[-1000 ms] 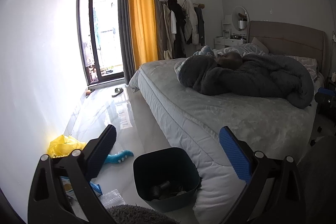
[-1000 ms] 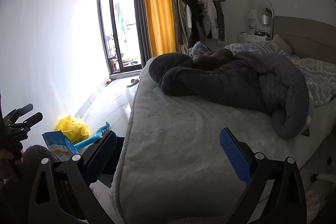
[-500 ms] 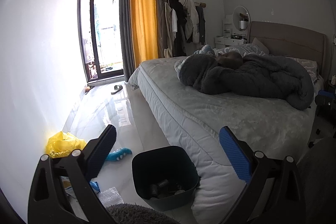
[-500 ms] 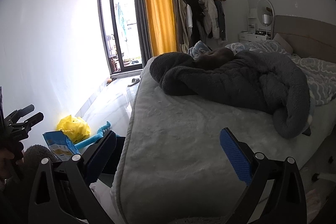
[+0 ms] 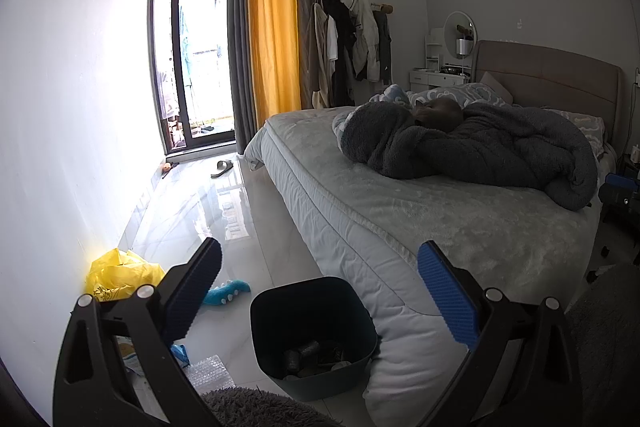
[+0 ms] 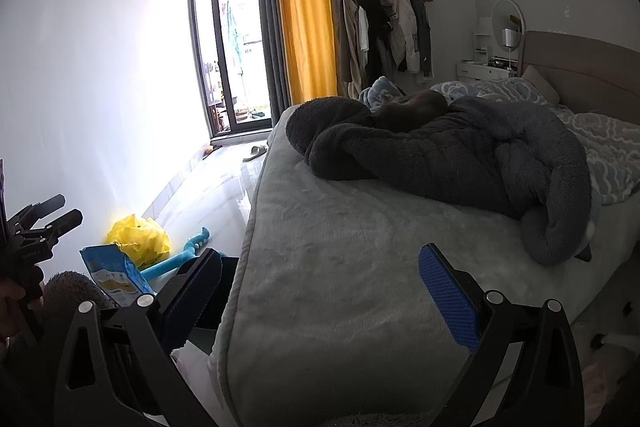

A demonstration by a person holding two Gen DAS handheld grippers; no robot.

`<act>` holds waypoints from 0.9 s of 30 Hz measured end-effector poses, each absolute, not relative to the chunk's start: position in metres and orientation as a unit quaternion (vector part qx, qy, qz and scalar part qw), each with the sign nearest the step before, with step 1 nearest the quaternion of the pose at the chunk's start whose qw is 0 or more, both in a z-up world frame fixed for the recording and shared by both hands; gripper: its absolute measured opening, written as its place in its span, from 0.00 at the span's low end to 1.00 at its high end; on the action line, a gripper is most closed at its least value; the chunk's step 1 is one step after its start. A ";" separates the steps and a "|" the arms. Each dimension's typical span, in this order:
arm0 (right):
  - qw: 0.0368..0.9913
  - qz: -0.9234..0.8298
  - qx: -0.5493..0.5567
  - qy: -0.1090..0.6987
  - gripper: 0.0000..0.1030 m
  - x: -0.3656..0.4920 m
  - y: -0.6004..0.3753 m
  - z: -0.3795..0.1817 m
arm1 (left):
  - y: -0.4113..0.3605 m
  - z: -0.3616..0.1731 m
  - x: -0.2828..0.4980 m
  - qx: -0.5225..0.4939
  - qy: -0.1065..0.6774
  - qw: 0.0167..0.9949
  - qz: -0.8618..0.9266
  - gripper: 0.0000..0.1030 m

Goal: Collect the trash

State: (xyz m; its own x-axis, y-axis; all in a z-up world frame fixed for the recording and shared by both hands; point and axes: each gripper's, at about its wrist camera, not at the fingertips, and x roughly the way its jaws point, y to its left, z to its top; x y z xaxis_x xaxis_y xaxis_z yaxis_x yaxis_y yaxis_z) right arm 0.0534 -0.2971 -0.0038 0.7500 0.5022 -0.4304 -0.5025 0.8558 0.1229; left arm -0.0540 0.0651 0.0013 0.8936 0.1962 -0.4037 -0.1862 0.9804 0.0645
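A dark bin (image 5: 316,335) stands on the floor against the bed's corner, with some dark trash at its bottom. My left gripper (image 5: 320,291) hangs open above it, nothing between its fingers. Left of the bin lie a crumpled yellow bag (image 5: 120,275), a blue snack packet (image 5: 178,353) partly hidden behind the left finger, and a piece of bubble wrap (image 5: 210,375). In the right wrist view my right gripper (image 6: 320,291) is open over the mattress corner. The yellow bag (image 6: 140,237) and blue packet (image 6: 114,275) lie on the floor to its left.
A large bed (image 5: 440,227) with a heaped grey blanket (image 5: 480,147) fills the right side. A blue toy (image 5: 224,293) lies on the glossy floor, a slipper (image 5: 222,169) near the balcony door. A grey shaggy rug (image 5: 256,407) is at the bottom edge. White wall on the left.
The left wrist view has tilted slightly, so the bin and floor trash sit a little lower and closer. The right gripper has barely moved. Both stay open.
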 end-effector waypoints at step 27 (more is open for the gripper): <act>0.934 0.273 -0.006 0.230 0.97 0.058 -0.300 -0.003 | 0.065 0.002 -0.054 0.011 0.209 0.973 0.098 0.97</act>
State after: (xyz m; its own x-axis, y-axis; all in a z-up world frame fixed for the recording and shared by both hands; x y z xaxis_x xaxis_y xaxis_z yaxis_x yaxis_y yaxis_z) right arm 0.0575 -0.2996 -0.0034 0.7452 0.5068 -0.4333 -0.5119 0.8513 0.1152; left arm -0.0542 0.0655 0.0017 0.8936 0.1961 -0.4037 -0.1870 0.9804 0.0623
